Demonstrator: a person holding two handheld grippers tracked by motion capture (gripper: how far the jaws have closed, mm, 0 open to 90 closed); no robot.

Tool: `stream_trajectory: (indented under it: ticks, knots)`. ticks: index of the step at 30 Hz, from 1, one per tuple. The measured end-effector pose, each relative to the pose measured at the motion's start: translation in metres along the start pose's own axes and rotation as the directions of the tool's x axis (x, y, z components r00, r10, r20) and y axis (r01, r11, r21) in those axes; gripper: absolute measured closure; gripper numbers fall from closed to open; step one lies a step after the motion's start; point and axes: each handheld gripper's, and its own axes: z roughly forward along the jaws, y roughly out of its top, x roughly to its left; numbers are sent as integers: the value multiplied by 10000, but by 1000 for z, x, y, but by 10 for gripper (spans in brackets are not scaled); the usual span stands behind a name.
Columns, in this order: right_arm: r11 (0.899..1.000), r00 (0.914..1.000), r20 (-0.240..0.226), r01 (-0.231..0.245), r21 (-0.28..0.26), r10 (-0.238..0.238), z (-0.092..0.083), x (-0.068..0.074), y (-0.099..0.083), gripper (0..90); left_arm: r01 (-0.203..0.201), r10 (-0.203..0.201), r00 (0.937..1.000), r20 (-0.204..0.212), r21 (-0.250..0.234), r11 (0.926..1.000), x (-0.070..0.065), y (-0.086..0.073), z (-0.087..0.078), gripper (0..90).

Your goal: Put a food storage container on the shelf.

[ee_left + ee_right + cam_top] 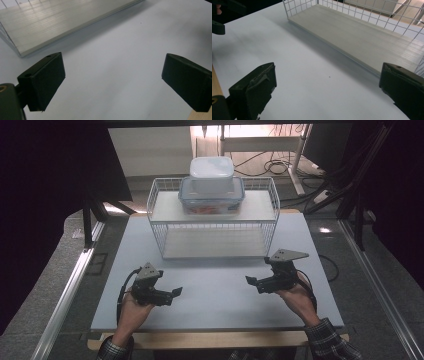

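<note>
Surroundings: dim room past the bench, cables on the floor behind, pale grey table (215,292) lit from above.
Left gripper (176,292): held low over the table's near left part, jaws spread wide, nothing between them; bare table seen between the pads in the left gripper view (41,82).
Right gripper (251,281): held low over the near right part, jaws likewise parted and empty; pointed inward toward the other gripper.
Nearest thing: white wire rack (157,227) standing at the far middle of the table, its lower shelf board (362,37) bare, just beyond both grippers.
Stacked boxes: clear container with a blue rim (211,199) sat on the rack's top shelf, with a white lidded box (211,170) resting on top of it; both well apart from the grippers.
Step in hand, judged: start of a reach toward the rack and its boxes.
Doing it well: raised both grippers above the rack's front rim before closing in, kept jaws wide, took the upper box squarely from two sides.
In the way: wire side walls and front rim of the rack; upper box likely to slide on the lower lid if nudged.
Around: metal rails (65,290) flanking the table, dark curtain at left.
</note>
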Motion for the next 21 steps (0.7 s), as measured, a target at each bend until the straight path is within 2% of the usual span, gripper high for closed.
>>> stream_trajectory:
  ticks: [8, 16, 21]
  knots:
    - [9998, 9999, 13, -104, 190, 104, -5, -4, -16, 12, 230, -231, 9997, -121, -36, 9997, 5, -11, -5, 46]
    - [9990, 9987, 301, -421, 144, 416, -16, -12, -29, 8, 239, -241, 9997, -83, -252, 9994, 7, -17, -12, 43]
    - [9985, 9976, 454, -529, 155, 522, -23, -15, -35, 8, 273, -275, 9996, -76, -218, 9994, 9, -22, -15, 35]
